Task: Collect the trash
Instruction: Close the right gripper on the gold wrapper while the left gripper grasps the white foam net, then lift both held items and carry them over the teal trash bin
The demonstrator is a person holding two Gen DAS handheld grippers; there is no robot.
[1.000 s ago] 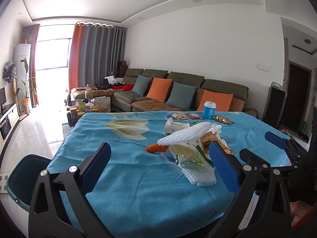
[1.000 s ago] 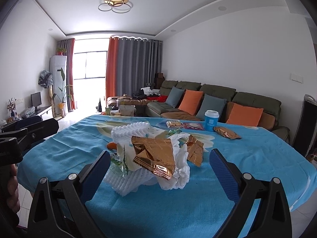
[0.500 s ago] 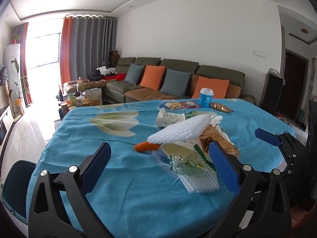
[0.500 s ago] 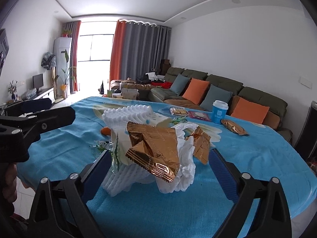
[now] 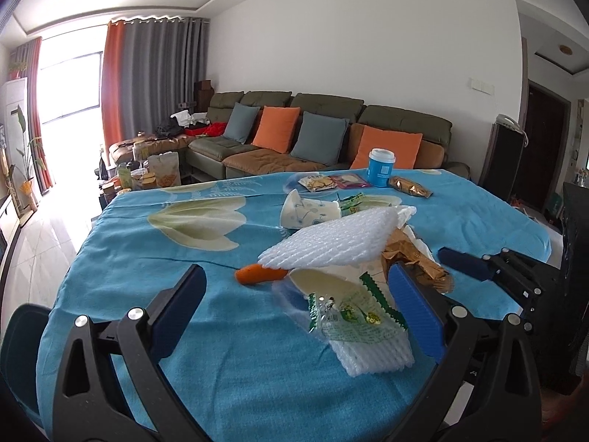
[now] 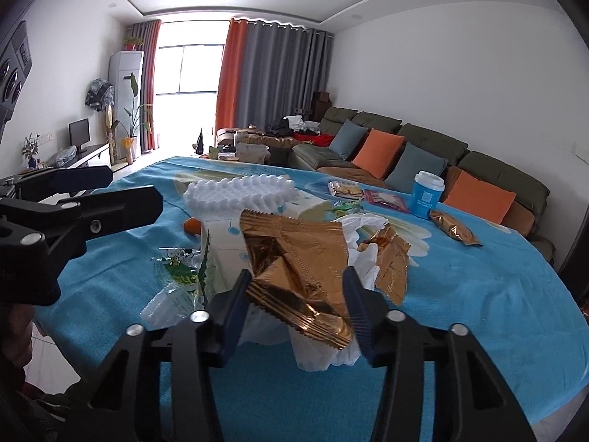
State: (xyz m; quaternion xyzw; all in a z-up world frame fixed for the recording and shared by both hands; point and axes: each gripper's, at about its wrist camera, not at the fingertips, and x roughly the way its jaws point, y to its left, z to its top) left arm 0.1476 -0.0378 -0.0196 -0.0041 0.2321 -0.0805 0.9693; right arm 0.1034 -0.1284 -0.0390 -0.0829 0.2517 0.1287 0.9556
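Here, the right gripper (image 6: 296, 294) has its jaws closing around one gold foil wrapper (image 6: 298, 258) atop the trash pile on the blue-clothed counter (image 5: 147, 258), while the left gripper (image 5: 294, 309) gapes wide, empty, before two white foam nets (image 5: 331, 239).

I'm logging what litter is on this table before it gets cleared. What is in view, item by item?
gold wrapper: one large, gold, front of the pile, between the closing right jaws
foam net: one, white, top of the pile
paper cup: one, white, on its side behind the pile
blue cup: one, upright, far edge
gold packet: one, beside the blue cup
green wrapper: one, near side of the pile
tablecloth: one, blue
left gripper: open, blue pads
right gripper: blue pads
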